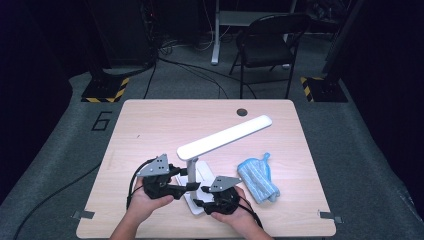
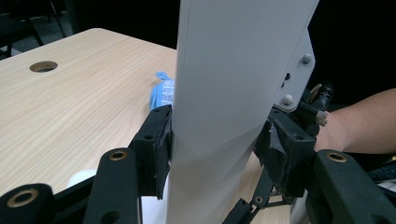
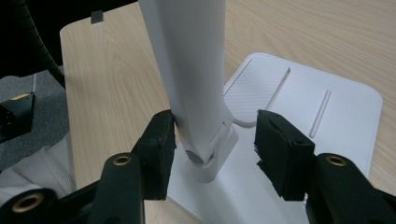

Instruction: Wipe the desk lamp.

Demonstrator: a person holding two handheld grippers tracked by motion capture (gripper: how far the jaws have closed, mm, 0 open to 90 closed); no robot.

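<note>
A white desk lamp point(image 1: 210, 145) stands on its flat base point(image 3: 327, 116) near the front edge of the counter point(image 1: 150, 130), with a blue cloth point(image 1: 257, 180) lying just to its right. The left gripper point(image 2: 215, 149) pinches the lamp's upright stem point(image 2: 233, 93), both fingers point(image 2: 156, 144) pressed against it. The right gripper point(image 3: 215, 149) straddles the stem's hinge at the base, its fingers point(image 3: 280, 149) spread, one touching the stem, the other apart.

A blue cloth point(image 1: 258, 179) lies on the table point(image 1: 150, 125); a folding chair point(image 1: 270, 45) stands beyond.
</note>
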